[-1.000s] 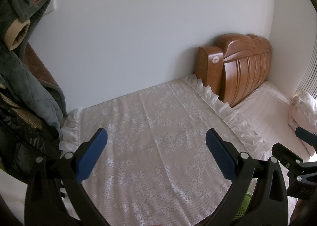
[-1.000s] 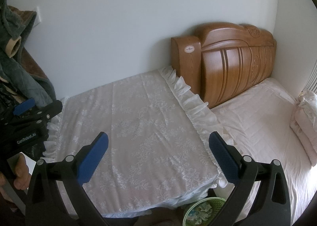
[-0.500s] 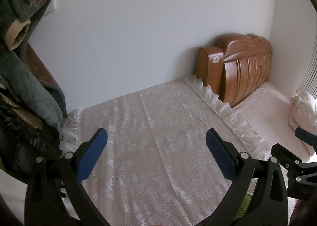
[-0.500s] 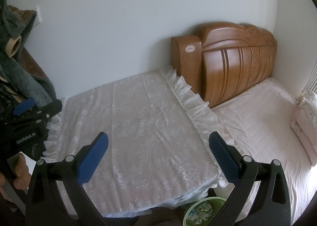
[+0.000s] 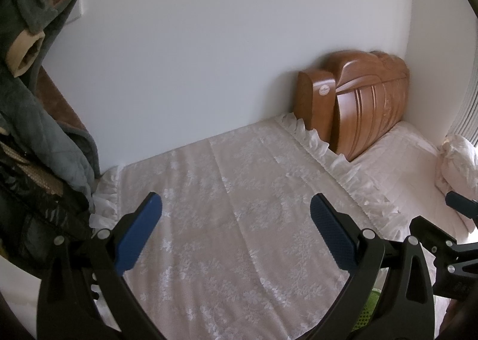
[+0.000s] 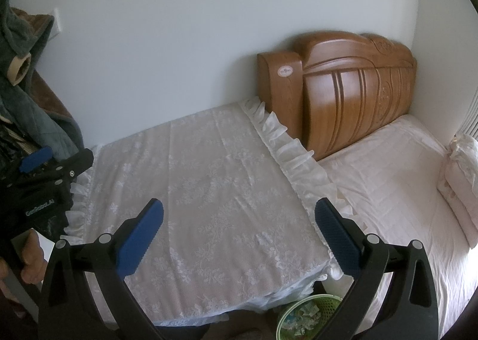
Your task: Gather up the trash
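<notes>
A green mesh waste basket [image 6: 307, 317] with crumpled paper inside stands on the floor below the front edge of a lace-covered table [image 6: 209, 190]. A sliver of the green basket [image 5: 369, 310] shows in the left wrist view too. My left gripper [image 5: 236, 214] hovers open over the lace cloth [image 5: 239, 205], nothing between its blue pads. My right gripper [image 6: 239, 217] is open as well, above the cloth's front right part. No loose trash shows on the cloth. The left gripper [image 6: 44, 161] appears at the left edge of the right wrist view, held by a hand [image 6: 30, 262].
A wooden headboard [image 6: 343, 92] stands behind a bed with a pale sheet [image 6: 388, 190] and a pillow [image 6: 463, 172] at right. Coats and dark bags [image 5: 35, 161] hang at the left. A white wall [image 5: 209, 56] runs behind the table.
Both views have shifted only slightly; the grippers stay open and hold nothing.
</notes>
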The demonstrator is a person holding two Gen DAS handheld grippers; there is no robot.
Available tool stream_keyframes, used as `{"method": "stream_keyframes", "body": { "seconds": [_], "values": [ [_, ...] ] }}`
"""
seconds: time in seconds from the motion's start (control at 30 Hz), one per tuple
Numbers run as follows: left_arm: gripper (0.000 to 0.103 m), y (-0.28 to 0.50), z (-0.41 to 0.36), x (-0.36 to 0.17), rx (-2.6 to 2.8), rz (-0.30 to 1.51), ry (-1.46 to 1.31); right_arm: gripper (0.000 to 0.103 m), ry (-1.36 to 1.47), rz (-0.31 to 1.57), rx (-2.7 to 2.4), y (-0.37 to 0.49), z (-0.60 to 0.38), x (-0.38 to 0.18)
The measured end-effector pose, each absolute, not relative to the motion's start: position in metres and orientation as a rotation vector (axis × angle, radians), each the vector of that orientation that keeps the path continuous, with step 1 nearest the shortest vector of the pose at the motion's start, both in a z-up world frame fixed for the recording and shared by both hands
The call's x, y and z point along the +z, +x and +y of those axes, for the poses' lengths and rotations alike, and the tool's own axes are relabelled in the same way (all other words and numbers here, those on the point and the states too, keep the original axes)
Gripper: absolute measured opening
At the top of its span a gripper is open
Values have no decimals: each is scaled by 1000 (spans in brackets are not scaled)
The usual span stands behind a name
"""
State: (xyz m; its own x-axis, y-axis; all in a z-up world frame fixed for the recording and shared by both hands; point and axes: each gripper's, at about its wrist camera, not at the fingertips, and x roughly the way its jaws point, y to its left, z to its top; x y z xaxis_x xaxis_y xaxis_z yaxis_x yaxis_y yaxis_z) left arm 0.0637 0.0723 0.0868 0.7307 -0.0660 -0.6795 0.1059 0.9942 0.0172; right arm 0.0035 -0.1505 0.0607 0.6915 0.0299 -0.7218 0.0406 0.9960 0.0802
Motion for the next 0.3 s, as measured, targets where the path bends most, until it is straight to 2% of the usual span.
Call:
{"method": "stream_keyframes", "body": {
  "seconds": [0.3],
  "values": [
    [95, 68, 72, 86, -98, 767, 44, 101, 92, 810, -7, 3, -151, 61]
  ]
}}
